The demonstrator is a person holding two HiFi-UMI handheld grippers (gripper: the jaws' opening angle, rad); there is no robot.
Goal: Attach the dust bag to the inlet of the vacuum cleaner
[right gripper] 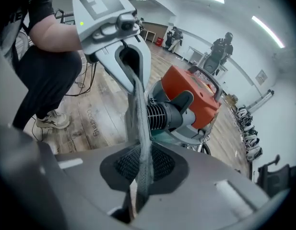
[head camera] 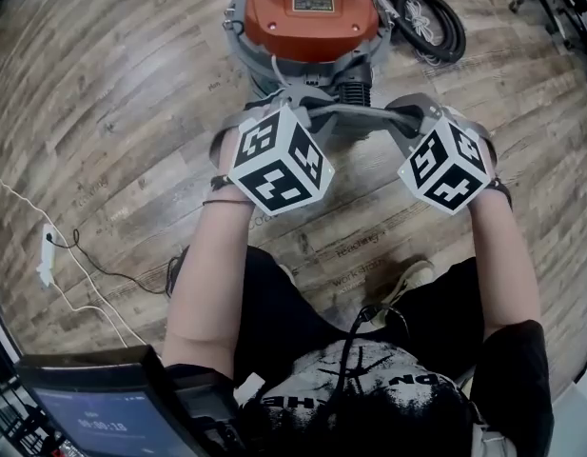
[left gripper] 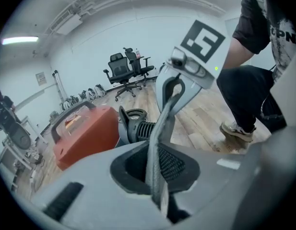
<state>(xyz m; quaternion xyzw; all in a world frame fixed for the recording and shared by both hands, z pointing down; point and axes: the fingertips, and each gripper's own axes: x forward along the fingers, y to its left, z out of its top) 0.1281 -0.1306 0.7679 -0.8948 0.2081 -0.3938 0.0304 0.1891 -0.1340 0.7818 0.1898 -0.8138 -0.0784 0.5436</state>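
The vacuum cleaner (head camera: 307, 12) with an orange lid stands on the wood floor ahead of me, and its black ribbed inlet (right gripper: 164, 114) faces me. A thin grey dust bag (head camera: 355, 110) is stretched edge-on between both grippers, just in front of the inlet. My left gripper (left gripper: 157, 171) is shut on one end of the bag (left gripper: 161, 128). My right gripper (right gripper: 140, 176) is shut on the other end of the bag (right gripper: 138, 123). In the head view the left gripper (head camera: 298, 103) and right gripper (head camera: 407, 117) point at each other. The bag's opening is hidden.
A coiled black hose (head camera: 428, 19) lies right of the vacuum. A white cable (head camera: 46, 246) trails over the floor at the left. A screen (head camera: 103, 412) sits at the lower left. Office chairs (left gripper: 124, 71) and people (right gripper: 219, 51) are far behind.
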